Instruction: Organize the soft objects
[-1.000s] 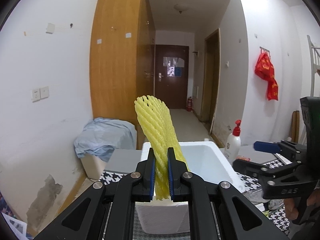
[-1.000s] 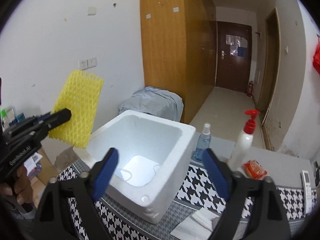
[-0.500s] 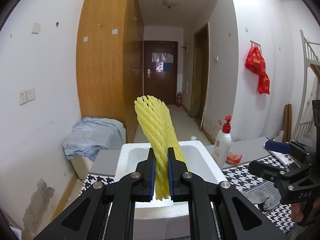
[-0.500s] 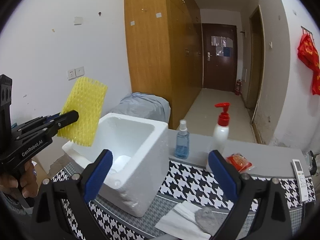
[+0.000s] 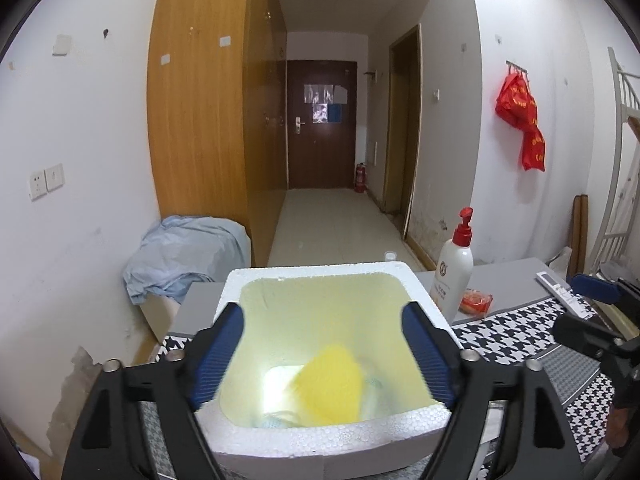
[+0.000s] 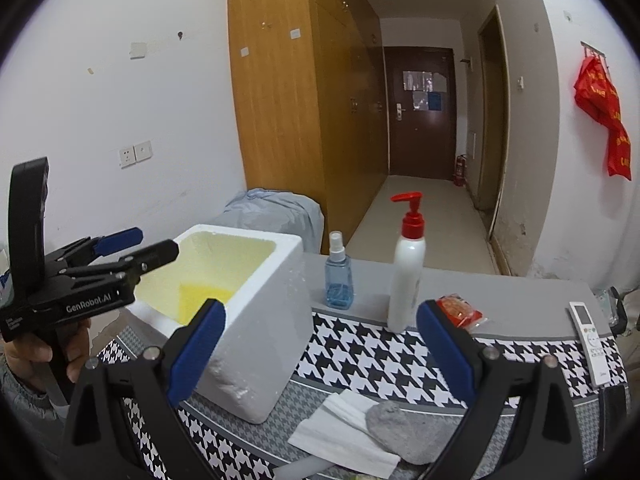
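A white foam box point(image 5: 316, 436) point(image 6: 256, 344) stands on the houndstooth cloth. Inside it a yellow foam net point(image 5: 330, 380) point(image 6: 200, 294), blurred, lies or falls near the bottom, over pale items I cannot make out. My left gripper point(image 5: 322, 344) point(image 6: 138, 246) hangs above the box mouth with its jaws opening wide and nothing between them. My right gripper point(image 6: 320, 340) stands open and empty to the right of the box. In front of it lie a white folded tissue point(image 6: 340, 432) and a grey soft lump point(image 6: 404, 428).
A blue spray bottle point(image 6: 338, 276) and a white pump bottle point(image 6: 406, 272) point(image 5: 454, 270) stand behind the cloth. A red snack packet point(image 6: 458, 312) and a white remote point(image 6: 592, 340) lie at the right. A person's hand point(image 6: 48, 352) grips the left handle.
The left jaws have sprung apart and the yellow net has left them and dropped into the foam box. Both grippers have shifted sideways, the left now over the box.
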Action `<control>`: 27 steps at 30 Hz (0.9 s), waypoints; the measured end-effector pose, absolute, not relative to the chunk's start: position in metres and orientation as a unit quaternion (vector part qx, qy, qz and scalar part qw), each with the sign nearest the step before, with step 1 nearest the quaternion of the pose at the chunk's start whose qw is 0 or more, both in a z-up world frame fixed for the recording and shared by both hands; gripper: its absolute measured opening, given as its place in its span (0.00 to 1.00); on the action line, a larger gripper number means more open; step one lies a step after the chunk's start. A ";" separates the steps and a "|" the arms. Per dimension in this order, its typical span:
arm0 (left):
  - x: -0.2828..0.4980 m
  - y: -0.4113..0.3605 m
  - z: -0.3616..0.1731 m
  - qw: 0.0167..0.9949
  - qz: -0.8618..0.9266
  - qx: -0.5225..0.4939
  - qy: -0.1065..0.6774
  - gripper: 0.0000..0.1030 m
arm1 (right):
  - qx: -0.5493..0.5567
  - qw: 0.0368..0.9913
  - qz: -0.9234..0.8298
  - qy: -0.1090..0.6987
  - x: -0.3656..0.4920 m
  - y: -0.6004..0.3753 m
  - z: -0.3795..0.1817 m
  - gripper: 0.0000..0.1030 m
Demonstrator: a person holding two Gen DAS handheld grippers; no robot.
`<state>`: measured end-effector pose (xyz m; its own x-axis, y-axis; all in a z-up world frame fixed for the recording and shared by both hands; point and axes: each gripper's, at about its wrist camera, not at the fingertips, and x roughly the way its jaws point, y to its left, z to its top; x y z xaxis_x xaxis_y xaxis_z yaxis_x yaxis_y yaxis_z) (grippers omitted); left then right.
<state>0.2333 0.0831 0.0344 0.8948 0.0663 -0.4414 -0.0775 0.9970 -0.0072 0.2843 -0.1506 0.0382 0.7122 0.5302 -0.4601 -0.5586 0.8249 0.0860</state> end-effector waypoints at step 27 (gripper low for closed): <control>0.156 0.046 0.049 0.988 0.006 -0.019 0.154 0.99 | -0.023 0.940 0.288 0.180 0.235 -0.189 0.047 0.96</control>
